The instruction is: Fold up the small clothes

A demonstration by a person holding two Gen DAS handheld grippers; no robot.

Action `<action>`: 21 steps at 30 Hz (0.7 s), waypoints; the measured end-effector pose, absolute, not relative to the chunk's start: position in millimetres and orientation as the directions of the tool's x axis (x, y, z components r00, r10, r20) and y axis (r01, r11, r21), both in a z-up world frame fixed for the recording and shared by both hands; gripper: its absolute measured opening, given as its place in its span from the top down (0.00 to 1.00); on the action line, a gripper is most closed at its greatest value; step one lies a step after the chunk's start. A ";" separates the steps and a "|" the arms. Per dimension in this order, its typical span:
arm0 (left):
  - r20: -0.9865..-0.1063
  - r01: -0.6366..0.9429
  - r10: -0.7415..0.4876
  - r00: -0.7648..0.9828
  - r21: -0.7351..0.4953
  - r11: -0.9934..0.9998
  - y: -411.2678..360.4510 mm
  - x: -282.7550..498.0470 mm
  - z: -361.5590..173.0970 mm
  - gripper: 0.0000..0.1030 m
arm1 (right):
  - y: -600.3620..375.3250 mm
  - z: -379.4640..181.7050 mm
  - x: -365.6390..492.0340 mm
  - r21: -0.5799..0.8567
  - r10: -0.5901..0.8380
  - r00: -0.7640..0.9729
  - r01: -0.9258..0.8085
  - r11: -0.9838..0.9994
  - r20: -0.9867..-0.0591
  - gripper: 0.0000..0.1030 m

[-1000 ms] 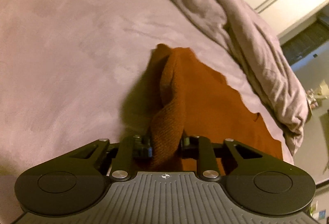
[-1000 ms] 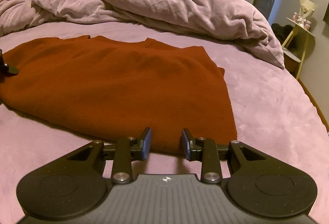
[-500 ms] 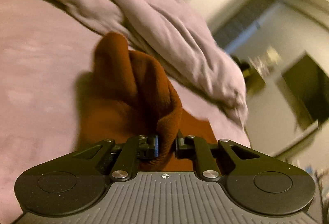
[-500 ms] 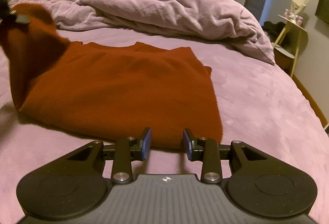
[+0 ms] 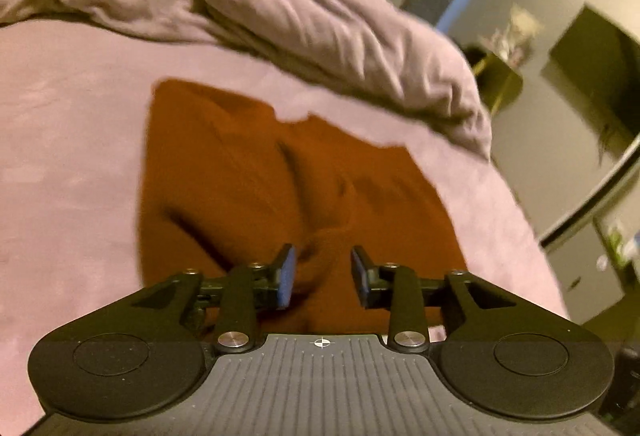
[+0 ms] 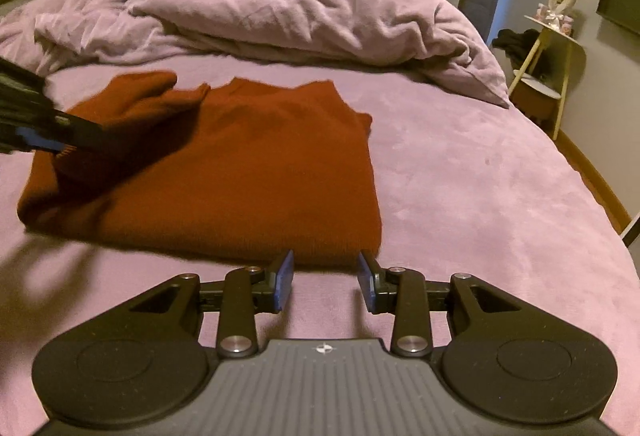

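The bed [image 6: 460, 171] carries the rust-red garment [image 6: 248, 171], which lies flat ahead of both tongs with its left side laid over onto itself.

Left tongs [image 5: 322, 276]: jaws opening, pads clear of a cloth ridge between them. Risk: a pad may drag that ridge on withdrawal and undo the fold.

Right tongs [image 6: 325, 282]: jaws apart, empty, just short of the near hem. Risk: a shallow bite may catch one layer only, skewing the next fold.
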State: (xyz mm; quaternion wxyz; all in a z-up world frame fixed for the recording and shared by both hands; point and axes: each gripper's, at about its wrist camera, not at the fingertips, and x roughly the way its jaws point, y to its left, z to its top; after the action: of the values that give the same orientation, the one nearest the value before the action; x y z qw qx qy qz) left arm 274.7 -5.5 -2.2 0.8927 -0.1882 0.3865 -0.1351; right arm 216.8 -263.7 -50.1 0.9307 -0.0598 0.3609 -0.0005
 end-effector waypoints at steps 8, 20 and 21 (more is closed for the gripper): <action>-0.717 -0.118 -0.217 0.663 -0.386 0.915 46.2 267.6 -24.0 0.59 | -210.4 -10.8 241.4 0.000 0.153 0.799 -0.189 0.982 -0.582 0.68; -0.776 -0.099 -0.200 0.599 -0.320 0.942 45.4 269.5 -51.8 0.46 | -171.6 -59.7 290.5 -0.017 0.194 0.650 -0.303 0.953 -0.735 0.68; -0.777 -0.103 -0.194 0.599 -0.315 0.944 44.8 270.3 -53.9 0.46 | -178.2 -58.2 290.5 0.012 0.196 0.643 -0.279 0.960 -0.740 0.68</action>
State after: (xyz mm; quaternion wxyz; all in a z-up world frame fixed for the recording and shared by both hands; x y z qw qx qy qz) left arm 270.3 44.8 -53.9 0.8786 -0.1660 0.4470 -0.0257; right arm 290.5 -178.2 -58.2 0.9050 -0.0517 0.4013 0.1312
